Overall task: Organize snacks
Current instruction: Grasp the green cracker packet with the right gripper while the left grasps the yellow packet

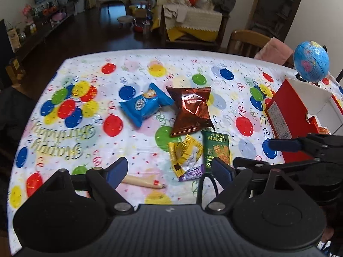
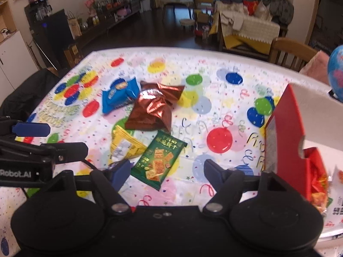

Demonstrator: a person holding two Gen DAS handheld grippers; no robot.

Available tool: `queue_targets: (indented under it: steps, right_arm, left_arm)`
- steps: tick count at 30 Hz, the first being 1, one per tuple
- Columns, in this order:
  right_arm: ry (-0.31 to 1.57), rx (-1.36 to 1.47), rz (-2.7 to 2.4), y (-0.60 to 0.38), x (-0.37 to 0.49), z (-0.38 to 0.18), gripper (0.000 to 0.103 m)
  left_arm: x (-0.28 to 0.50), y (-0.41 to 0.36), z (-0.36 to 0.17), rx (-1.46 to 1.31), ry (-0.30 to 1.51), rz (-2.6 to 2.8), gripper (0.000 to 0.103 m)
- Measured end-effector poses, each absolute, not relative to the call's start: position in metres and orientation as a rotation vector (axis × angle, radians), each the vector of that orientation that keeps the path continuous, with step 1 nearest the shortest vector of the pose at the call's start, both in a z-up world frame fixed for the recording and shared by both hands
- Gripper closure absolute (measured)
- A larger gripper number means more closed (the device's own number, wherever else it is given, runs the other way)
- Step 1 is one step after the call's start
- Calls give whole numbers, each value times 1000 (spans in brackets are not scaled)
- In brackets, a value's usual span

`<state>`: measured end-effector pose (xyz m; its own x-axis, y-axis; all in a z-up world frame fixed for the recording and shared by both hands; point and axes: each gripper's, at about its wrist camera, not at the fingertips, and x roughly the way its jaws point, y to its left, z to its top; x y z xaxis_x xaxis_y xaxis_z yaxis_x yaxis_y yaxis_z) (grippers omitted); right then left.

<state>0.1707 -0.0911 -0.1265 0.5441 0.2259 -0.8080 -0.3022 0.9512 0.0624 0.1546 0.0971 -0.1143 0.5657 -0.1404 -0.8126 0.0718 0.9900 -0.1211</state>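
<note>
Left wrist view: the left gripper (image 1: 169, 172) hangs over the table (image 1: 137, 64) with its jaws wide apart and nothing between the pads. Just ahead of it lie the yellow wrapper (image 1: 184, 154) and a small purple wrapper (image 1: 191, 174), and a pencil (image 1: 142, 182) lies close to its left finger. The green pack (image 1: 217, 147) is near its right finger. Further away are the brown bag (image 1: 190, 112) and the blue pack (image 1: 143, 106), touching or almost touching each other. The red box (image 1: 285, 111) stands open at the right side, and the right gripper's blue pad reaches in front of it.

Right wrist view: the right gripper (image 2: 167, 172) is also open and holds nothing. The green pack (image 2: 159, 162) lies between its fingers, a little ahead of the tips, and the pads do not touch it. The yellow wrapper (image 2: 126, 144) lies beside the pack on the left, with the brown bag (image 2: 153, 109) and blue pack (image 2: 120, 94) behind. The red box (image 2: 285, 137) is at the right, and some snacks seem to be in it already.

I judge that the step in hand is to pick up the green pack. To do it well, the gripper should come lower, take the pack across its narrow width, and close only when both pads are beside it. It should not catch the yellow wrapper together. The pack is thin and flat, so a tilted approach at one edge may help.
</note>
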Motion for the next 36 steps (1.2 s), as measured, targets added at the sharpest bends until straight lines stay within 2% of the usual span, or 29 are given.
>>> queue_targets:
  steps: [6, 8, 10, 14, 20, 24, 26, 29, 31, 32, 33, 36]
  right_arm:
    - [1003, -30, 317, -92, 192, -144, 32]
    - [1017, -18, 315, -91, 198, -149, 32]
    - [1024, -17, 316, -89, 203, -152, 37]
    - [1045, -10, 311, -87, 214, -160, 40]
    - [1067, -25, 314, -80, 223, -170, 51]
    - [1069, -20, 319, -77, 226, -170, 57]
    - [1074, -17, 323, -74, 226, -169, 59]
    - [1064, -21, 331, -72, 224, -169, 67]
    - [1049, -26, 338, -71, 222, -168, 75]
    - [1037, -28, 338, -71, 221, -165, 83]
    - [1033, -35, 332, -71, 220, -164, 100]
    - [1042, -35, 338, -74, 220, -163, 103]
  left_arm:
    - [178, 99, -132, -107, 1023, -162, 35]
    - [186, 102, -140, -142, 1050, -181, 45]
    - [194, 105, -146, -184, 1078, -203, 51]
    - [205, 106, -157, -233, 1116, -225, 63]
    - [216, 107, -169, -267, 1149, -228, 70]
    - [219, 111, -171, -294, 1148, -229, 71]
    - [220, 112, -172, -314, 1150, -233, 77]
    - [220, 111, -171, -324, 1144, -231, 82]
    - [220, 109, -170, -313, 1140, -226, 85]
    - [220, 108, -169, -310, 1137, -221, 86]
    - [219, 108, -169, -307, 1134, -217, 86]
    - [218, 112, -169, -313, 1131, -203, 88]
